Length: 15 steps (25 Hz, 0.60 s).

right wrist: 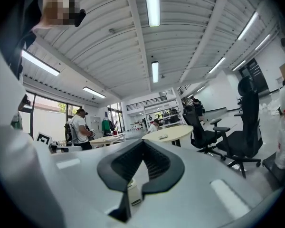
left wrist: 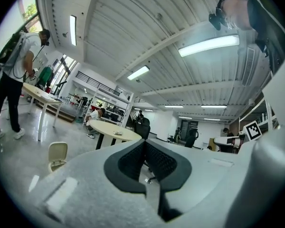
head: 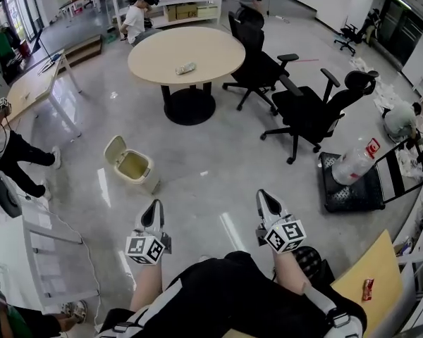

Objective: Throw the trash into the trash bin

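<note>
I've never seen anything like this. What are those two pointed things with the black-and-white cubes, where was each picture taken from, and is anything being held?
There is no robot here. A person holds a two-jaw gripper in each hand. The head view comes from a camera on the person's head, looking steeply down. In it the left gripper and the right gripper point forward above the person's legs. The patterned cubes are part of the grippers. The other two pictures come from a camera riding on each gripper, looking along its own jaws. Both pairs of jaws are shut with nothing between them, so nothing is held. On the floor ahead stands a cream trash bin with its lid open. Beyond it, a round table carries one small crumpled item, too small to identify.
</note>
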{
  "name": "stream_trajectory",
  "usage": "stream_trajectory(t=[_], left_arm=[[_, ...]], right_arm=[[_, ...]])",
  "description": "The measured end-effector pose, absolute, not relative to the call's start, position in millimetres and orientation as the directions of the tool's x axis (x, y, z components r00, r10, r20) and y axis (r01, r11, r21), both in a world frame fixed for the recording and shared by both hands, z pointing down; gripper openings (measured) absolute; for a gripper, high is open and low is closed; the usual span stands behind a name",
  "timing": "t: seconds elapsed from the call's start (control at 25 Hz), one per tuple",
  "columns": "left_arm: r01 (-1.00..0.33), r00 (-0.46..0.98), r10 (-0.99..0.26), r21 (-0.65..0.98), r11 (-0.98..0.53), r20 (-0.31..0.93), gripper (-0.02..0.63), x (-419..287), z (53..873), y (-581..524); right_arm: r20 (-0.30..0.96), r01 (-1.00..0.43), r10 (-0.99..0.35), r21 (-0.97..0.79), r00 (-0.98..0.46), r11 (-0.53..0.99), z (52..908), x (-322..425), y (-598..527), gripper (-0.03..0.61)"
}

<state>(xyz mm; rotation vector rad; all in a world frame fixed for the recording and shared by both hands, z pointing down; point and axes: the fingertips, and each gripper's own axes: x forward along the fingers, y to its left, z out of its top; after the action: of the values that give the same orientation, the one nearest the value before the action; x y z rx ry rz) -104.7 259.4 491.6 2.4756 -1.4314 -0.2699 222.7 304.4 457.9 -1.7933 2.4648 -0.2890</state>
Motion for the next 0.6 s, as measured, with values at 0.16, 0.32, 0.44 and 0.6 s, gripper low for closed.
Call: stream_trajectory(t=[0.16,0.32,0.44,0.6], left_arm=[[-0.802,0.519,-0.855,0.344,-0.489,-0.005,0.002,-92,508,245],[-0.798,0.535,-0.844,0.315,-0.514,-0.021,0.002,-82,504,220],[-0.815,0.516,-0.856,0.293,-0.499,-0.025,0.002,-86,498,195],[-0.841,0.476,-0.878,0.269,-0.47,-0.048,0.002,-82,484,165]], right_arm=[[0.114,-0.938,-0.948,-0.22,-0.297,0.268,482,229,288,0.006],[0.155,-0.938,-0.938,-0.212,-0.31,0.274,505,226,257,0.006],[0.112,-0.93,-0.939,-0.218,-0.326,0.296,497,222,221,0.006],[0.071,-0.918,-0.931,-0.209,-0.359,0.338,485,232,174,0.006]])
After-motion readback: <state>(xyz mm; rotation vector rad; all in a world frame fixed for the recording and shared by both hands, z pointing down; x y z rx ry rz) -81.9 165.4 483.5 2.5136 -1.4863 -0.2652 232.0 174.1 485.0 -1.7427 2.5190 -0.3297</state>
